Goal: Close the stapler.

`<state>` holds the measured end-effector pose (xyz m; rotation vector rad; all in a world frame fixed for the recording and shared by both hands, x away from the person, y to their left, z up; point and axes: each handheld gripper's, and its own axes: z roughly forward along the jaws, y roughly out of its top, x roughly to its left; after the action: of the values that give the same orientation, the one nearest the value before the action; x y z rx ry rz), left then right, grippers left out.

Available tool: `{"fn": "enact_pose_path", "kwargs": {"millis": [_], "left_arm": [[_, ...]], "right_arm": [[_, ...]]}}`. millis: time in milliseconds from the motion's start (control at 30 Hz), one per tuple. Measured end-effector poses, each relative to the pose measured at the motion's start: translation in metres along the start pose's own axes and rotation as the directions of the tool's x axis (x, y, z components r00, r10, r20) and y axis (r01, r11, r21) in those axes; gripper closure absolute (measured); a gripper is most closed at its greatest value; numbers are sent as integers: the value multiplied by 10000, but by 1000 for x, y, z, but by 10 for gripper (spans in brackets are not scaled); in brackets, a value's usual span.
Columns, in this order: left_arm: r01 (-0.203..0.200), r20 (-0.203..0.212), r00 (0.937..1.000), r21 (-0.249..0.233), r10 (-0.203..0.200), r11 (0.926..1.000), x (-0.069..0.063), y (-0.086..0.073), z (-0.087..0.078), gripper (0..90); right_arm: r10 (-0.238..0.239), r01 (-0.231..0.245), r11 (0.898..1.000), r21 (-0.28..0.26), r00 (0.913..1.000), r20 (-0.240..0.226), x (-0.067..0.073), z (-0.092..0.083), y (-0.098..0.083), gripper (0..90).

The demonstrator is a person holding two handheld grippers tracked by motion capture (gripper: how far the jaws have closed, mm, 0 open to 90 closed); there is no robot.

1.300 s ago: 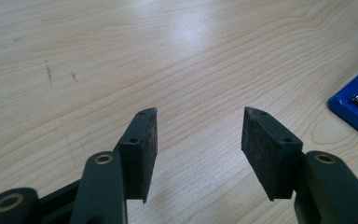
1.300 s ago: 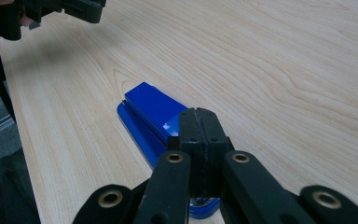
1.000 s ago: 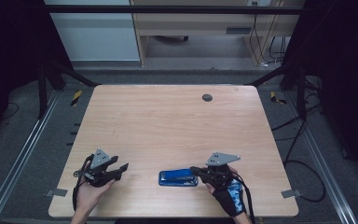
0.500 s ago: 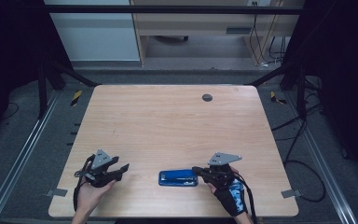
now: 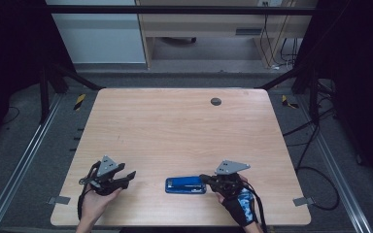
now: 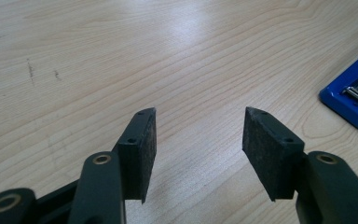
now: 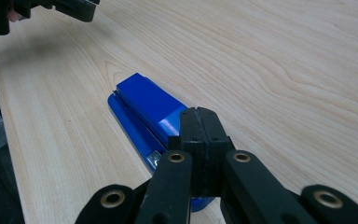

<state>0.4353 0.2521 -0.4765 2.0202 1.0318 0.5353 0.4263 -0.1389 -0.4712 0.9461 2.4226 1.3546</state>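
A blue stapler [image 5: 185, 185] lies flat near the table's front edge, between the two hands. My right gripper [image 5: 203, 178] is shut, its pads pressed together with nothing between them. In the right gripper view its tips [image 7: 199, 114] sit over the near end of the stapler [image 7: 144, 102]; whether they touch it I cannot tell. My left gripper [image 5: 128, 177] rests low at the front left, open, a short way from the stapler. In the left gripper view its jaws [image 6: 199, 123] stand wide over bare wood, with the stapler [image 6: 354, 95] off at the right edge.
The wooden table [image 5: 175, 126] has a small dark round grommet [image 5: 215, 101] near its far edge. Metal rails and cables run along the floor on both sides. A person's hands hold both grippers at the front edge.
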Motion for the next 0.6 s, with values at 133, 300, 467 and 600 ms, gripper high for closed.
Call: {"fn": "enact_pose_path", "kwargs": {"millis": [133, 300, 467, 600], "left_arm": [[-79, 29, 10000, -7, 79, 10000, 0, 1, 0, 448], [-26, 50, 10000, -46, 26, 10000, 0, 1, 0, 445], [-32, 66, 10000, -24, 32, 10000, 0, 1, 1, 439], [-28, 114, 9999, -14, 28, 10000, -1, 1, 1, 432]], "right_arm": [[-15, 15, 10000, -23, 10000, 8, 0, 1, -1, 900], [-33, 33, 10000, -64, 10000, -22, 0, 0, 0, 900], [150, -153, 9984, -538, 9999, -48, -2, -8, 8, 835], [371, -339, 9953, -904, 9987, 338, -8, -18, 10, 779]]}}
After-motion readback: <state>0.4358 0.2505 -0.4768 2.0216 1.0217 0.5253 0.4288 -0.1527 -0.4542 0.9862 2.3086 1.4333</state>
